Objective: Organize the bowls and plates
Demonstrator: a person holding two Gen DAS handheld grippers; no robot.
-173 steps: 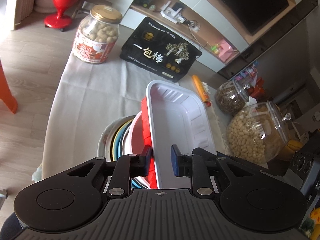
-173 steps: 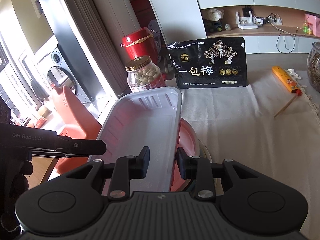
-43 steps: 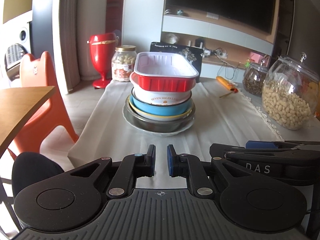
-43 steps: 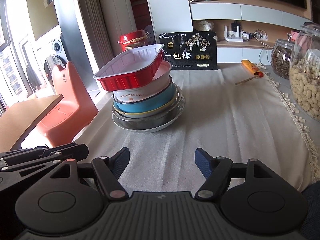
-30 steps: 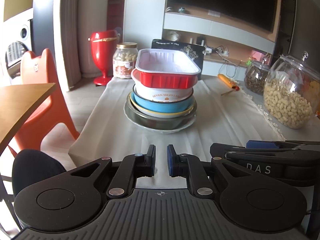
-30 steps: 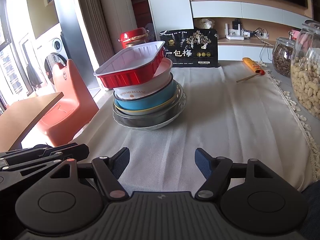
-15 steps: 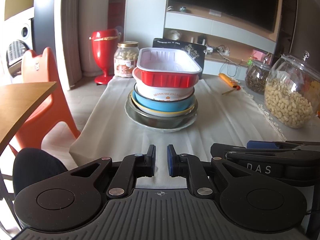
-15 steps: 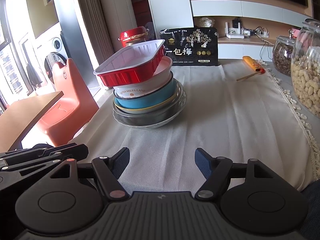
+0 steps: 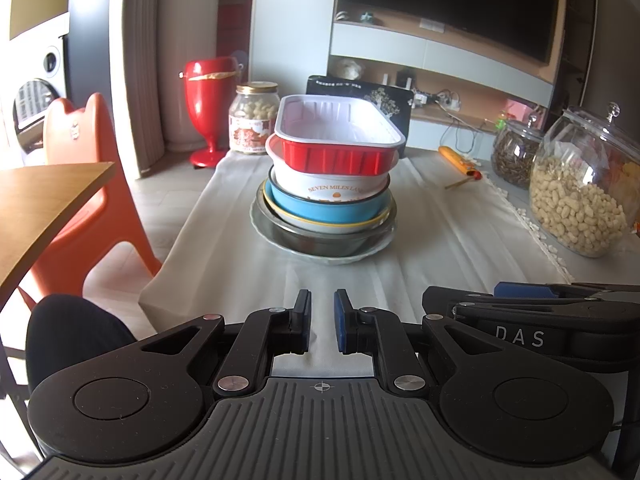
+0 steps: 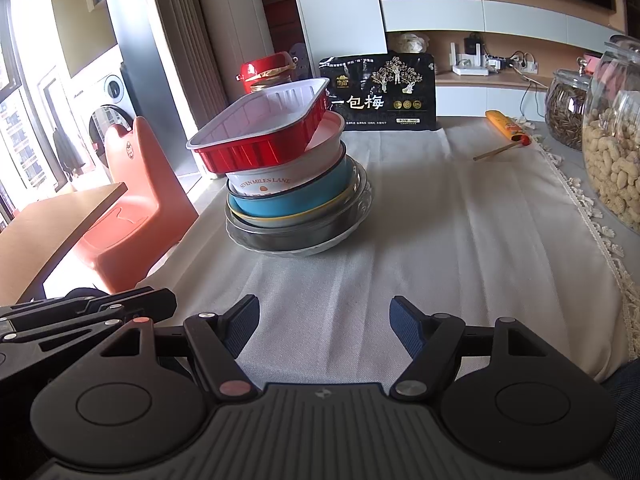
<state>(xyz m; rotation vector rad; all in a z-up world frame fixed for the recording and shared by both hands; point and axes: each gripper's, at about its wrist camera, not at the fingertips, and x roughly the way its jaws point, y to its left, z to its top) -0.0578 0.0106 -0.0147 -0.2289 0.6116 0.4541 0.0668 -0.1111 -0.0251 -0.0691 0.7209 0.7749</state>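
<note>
A stack of dishes stands on the white tablecloth (image 9: 440,248). On top lies a red tray with a white inside (image 9: 340,140), tilted in the right wrist view (image 10: 260,128). Under it sit a white bowl (image 9: 332,186), a blue bowl (image 9: 320,210), a metal bowl (image 9: 316,240) and a white plate (image 9: 372,250). My left gripper (image 9: 322,320) is nearly shut and empty, well in front of the stack. My right gripper (image 10: 324,324) is open and empty, also in front of the stack.
A peanut jar (image 9: 580,184) and a seed jar (image 9: 516,152) stand at the right. A black snack bag (image 10: 380,96), a lidded nut jar (image 9: 254,118) and an orange packet (image 9: 458,160) lie behind the stack. An orange chair (image 9: 88,184) and wooden table (image 9: 44,196) stand left.
The red tray was between both grippers' jaws; now it rests on the stack and both grippers are empty and drawn back. Over the last second, hardly anything moved.
</note>
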